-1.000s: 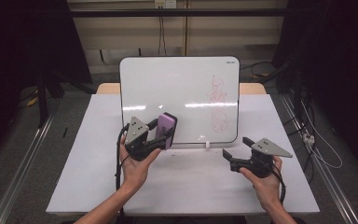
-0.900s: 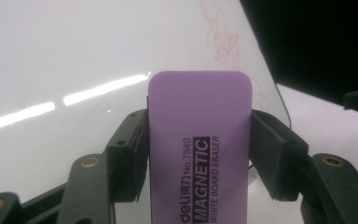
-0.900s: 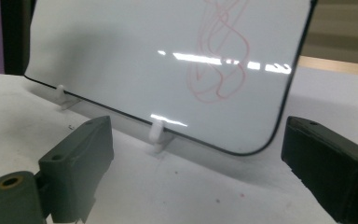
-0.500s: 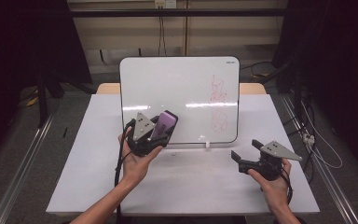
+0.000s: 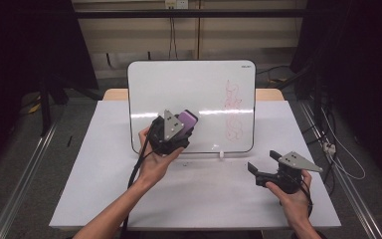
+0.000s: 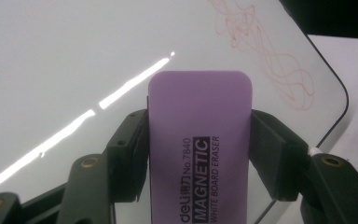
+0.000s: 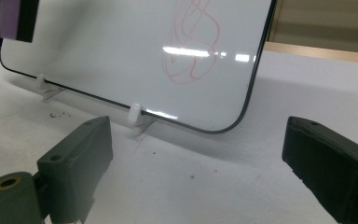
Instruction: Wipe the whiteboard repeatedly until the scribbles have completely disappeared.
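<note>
I cannot tell if the purple eraser (image 6: 199,149) touches the whiteboard (image 5: 194,89) yet; its near end is cut off in the left gripper view. My left gripper (image 5: 171,130) has its fingers closed tight on the eraser's two sides, in front of the board's lower left part. The red scribble (image 5: 234,109) is off to the right. My right gripper (image 5: 263,169) sits low over the white counter (image 5: 89,174), fingers wide apart and holding nothing. Since a second ago the eraser has gone farther and right, and my right hand (image 5: 291,196) has slid right.
</note>
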### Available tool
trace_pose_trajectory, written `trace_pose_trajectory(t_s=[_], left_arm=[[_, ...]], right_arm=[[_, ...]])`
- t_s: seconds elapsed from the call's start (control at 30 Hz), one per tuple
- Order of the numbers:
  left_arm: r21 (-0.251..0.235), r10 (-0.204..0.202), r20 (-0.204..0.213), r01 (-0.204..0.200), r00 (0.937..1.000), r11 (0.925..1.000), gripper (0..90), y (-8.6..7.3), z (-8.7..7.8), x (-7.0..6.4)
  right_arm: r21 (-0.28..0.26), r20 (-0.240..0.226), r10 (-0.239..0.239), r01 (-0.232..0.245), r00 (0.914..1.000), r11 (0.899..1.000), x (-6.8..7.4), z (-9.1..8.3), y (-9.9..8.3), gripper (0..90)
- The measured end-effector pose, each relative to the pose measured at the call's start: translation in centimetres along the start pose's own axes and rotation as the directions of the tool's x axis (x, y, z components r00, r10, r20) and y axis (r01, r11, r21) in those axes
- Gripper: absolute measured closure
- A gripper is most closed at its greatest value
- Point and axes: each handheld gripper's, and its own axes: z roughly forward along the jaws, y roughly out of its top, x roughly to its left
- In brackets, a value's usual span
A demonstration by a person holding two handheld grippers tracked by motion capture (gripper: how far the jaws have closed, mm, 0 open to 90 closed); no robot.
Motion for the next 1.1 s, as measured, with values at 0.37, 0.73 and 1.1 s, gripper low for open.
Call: trace_pose_trajectory(t_s=[0.37,0.73,1.1], left_arm=[[0.033,0.057,-0.004,-0.057,0.9984,0.9978,41.3,4.1,3.6,-0.5],[0.037,0.07,-0.052,-0.068,0.9962,0.997,41.3,7.8,7.2,-0.1],[0.042,0.109,-0.094,-0.105,0.9896,0.9935,41.3,10.2,10.1,-0.8]], right_arm=[[0.002,-0.008,-0.003,0.003,1.0,1.0,0.0,-0.3,-0.2,7.1],[-0.003,-0.012,-0.002,0.002,0.9999,1.0,-0.1,-0.4,-0.3,7.0],[0.003,-0.01,0.009,-0.009,0.9999,1.0,-0.4,-0.2,-0.3,6.9]])
